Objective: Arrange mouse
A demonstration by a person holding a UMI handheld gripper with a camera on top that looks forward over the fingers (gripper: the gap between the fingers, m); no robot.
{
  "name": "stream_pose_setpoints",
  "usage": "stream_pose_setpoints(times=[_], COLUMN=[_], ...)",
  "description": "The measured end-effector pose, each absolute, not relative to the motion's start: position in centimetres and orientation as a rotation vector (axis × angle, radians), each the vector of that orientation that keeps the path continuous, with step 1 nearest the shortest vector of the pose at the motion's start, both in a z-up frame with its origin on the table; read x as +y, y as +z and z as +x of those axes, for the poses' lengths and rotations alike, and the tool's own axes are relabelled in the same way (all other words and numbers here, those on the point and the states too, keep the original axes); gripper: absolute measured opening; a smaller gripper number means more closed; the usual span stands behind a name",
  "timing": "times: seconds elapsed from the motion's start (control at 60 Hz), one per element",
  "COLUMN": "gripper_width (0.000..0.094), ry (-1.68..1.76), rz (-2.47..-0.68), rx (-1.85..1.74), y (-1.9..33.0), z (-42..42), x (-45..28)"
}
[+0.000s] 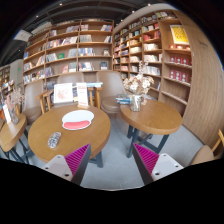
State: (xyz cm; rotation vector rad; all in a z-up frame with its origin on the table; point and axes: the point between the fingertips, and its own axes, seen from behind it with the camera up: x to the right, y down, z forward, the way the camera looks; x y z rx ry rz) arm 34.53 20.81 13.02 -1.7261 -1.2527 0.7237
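Note:
A small grey mouse [54, 140] lies near the front edge of the round wooden table [95, 131] on the left. Beyond it on the same table lies a red and white oval pad [77, 121]. My gripper [111, 165] is open and empty, held high above the grey floor. It is short of the table, and the mouse is ahead and to the left of the left finger. The magenta pads [76, 157] stand wide apart, with only floor between them.
A second round wooden table [160, 118] stands ahead on the right, with a vase of flowers [135, 96] on it. Wooden chairs [70, 95] stand behind the left table. Tall bookshelves [80, 50] line the back walls. Another table's edge [8, 135] shows at the far left.

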Motion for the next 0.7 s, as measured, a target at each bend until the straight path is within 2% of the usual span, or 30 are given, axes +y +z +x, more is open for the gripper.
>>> stream_pose_setpoints(times=[0.25, 0.7], gripper_width=[0.0855, 0.0854], ry=[0.751, 0.895], rz=[-1.694, -1.609], rx=[-1.333, -1.523], y=[11.6, 9.3], z=[33.3, 30.0], x=[16.1, 1.1])
